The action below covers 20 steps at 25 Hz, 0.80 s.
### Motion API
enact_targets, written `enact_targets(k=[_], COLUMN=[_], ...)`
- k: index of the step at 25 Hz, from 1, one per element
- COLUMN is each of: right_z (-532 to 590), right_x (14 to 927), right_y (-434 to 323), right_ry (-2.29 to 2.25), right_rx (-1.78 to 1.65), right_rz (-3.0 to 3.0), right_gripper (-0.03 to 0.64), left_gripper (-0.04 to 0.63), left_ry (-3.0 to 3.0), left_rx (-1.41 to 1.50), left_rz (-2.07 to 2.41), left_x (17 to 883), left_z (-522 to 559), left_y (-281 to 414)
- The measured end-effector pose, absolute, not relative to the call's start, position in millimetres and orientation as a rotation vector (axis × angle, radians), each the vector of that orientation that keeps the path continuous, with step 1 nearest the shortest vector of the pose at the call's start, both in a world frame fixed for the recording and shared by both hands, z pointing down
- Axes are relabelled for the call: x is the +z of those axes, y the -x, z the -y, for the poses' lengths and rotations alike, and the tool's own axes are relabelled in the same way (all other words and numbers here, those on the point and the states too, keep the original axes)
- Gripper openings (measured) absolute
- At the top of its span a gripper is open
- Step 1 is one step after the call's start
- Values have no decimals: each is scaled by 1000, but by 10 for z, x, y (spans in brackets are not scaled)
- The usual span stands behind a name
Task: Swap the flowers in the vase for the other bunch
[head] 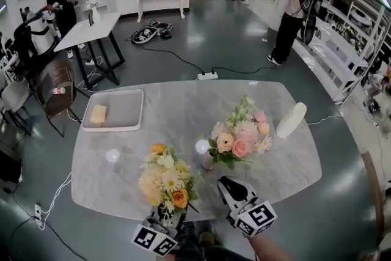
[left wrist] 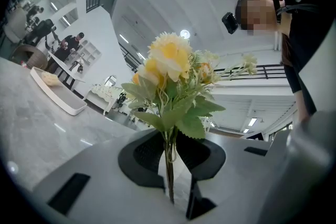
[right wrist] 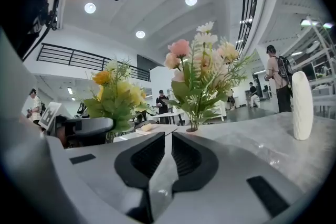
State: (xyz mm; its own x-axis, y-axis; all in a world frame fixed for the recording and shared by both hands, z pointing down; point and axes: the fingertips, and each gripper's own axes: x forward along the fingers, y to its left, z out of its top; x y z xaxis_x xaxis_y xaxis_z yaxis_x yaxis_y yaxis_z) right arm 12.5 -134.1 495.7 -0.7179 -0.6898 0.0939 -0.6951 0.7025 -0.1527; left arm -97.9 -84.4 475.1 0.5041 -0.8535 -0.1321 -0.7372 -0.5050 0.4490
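Observation:
A yellow and orange bunch [head: 165, 180] stands upright over the marble table's near edge [head: 122, 208]. My left gripper [head: 164, 217] is shut on its stems; in the left gripper view the thin stems [left wrist: 169, 165] run between the dark pads, under the yellow bunch's blooms [left wrist: 170, 65]. A pink and peach bunch [head: 239, 136] stands in a small vase [head: 208, 161] at mid-table. My right gripper [head: 227, 185] is just in front of that vase, shut and empty. In the right gripper view the shut right gripper [right wrist: 168, 152] points at the pink bunch [right wrist: 202, 76], with the yellow bunch [right wrist: 115, 97] to the left.
A white ribbed vase [head: 291, 120] stands at the table's right, also seen as the ribbed vase [right wrist: 302, 105]. A grey tray [head: 125, 112] with a yellowish block [head: 98, 113] lies at the far left. Several people, chairs, tables and floor cables fill the room beyond.

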Motion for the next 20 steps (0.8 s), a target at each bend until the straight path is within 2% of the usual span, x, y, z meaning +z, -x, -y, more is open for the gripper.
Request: enact_targets(k=[7, 10, 20], right_z=[1635, 1749, 2017], right_x=[5072, 5103, 4999], right_y=[-189, -146, -88], right_ry=[-1300, -1310, -1406], right_rx=[265, 266, 273], right_rz=[2853, 2866, 2937], right_gripper=[36, 87, 161], left_gripper=[78, 78, 78], left_ry=[-2428, -2423, -2424], left_rx=[-497, -510, -518], left_rz=[1298, 1304, 1296], left_x=[4883, 4938, 5007], left_z=[1031, 1084, 1167], left_y=[956, 995, 1073])
